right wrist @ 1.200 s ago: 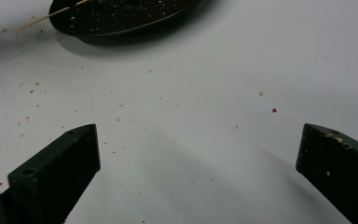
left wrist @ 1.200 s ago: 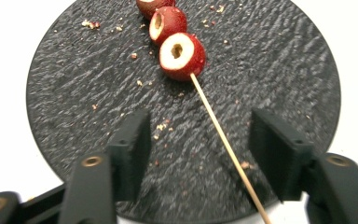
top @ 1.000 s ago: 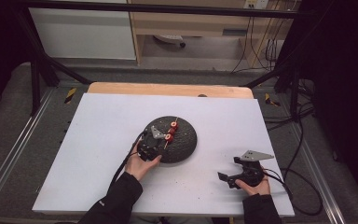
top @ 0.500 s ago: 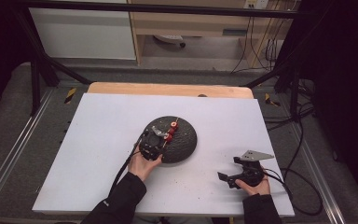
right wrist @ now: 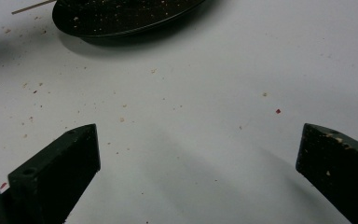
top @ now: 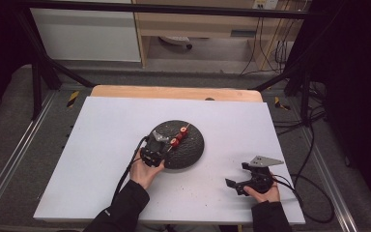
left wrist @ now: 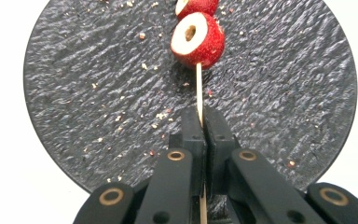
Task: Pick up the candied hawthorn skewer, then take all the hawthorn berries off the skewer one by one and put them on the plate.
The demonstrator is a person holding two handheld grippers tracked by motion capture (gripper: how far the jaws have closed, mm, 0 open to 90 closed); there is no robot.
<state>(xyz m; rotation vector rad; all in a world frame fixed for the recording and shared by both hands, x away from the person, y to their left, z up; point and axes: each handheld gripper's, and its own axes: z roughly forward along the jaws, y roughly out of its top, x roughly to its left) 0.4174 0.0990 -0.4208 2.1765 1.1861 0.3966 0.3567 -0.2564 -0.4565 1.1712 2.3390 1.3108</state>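
Observation:
A wooden skewer point(left wrist: 198, 88) threaded with red, white-centred fruit pieces point(left wrist: 197, 40) lies across a round black textured plate point(left wrist: 74, 93). My left gripper point(left wrist: 203, 119) has just been closing and its jaws now pinch the bare stick below the fruit. From above, the left gripper point(top: 162, 145) sits at the plate's point(top: 193, 154) near-left edge, with the fruit point(top: 178, 137) just beyond it. At the front right, my right gripper point(top: 238, 175) rests on the white table with its jaws spread wide and nothing between them point(right wrist: 198, 149).
Crumbs and red specks dot the plate and the white table top point(top: 101, 145). The right gripper view shows the plate's rim point(right wrist: 121, 16) and the skewer's far tip point(right wrist: 32, 6) ahead. A wooden strip point(top: 174, 92) borders the table's far edge. Cables trail from both grippers.
The left gripper's jaws have come together onto the skewer stick, and that hand has edged slightly toward the plate. The right hand and gripper have stayed put.

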